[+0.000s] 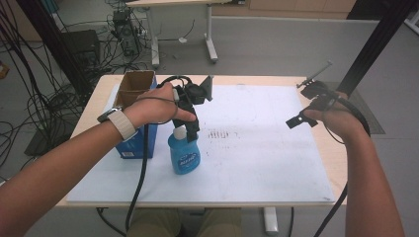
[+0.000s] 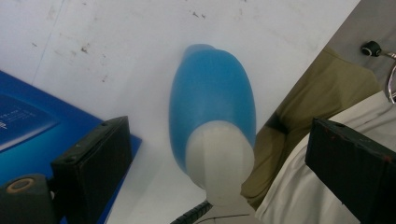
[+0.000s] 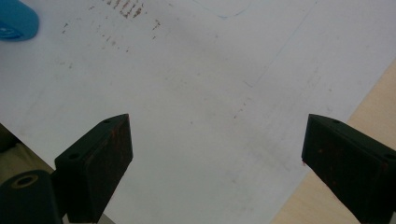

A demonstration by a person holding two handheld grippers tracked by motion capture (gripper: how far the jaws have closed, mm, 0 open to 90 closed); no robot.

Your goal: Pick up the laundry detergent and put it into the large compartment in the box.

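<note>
White sheet covers the surface; cables and desk legs crowd the floor behind. Blue bottle stands upright near the sheet's left part, just beside a blue cardboard box with its top open. Left claw hangs directly over the bottle, pointing down, jaws spread wide. In the left gripper view the white cap sits between the jaws, touching neither: likely lined up to close on the cap or neck. Right claw is held well apart, over bare sheet near the right edge, jaws likewise released, nothing between them. It seems parked out of the way.
</note>
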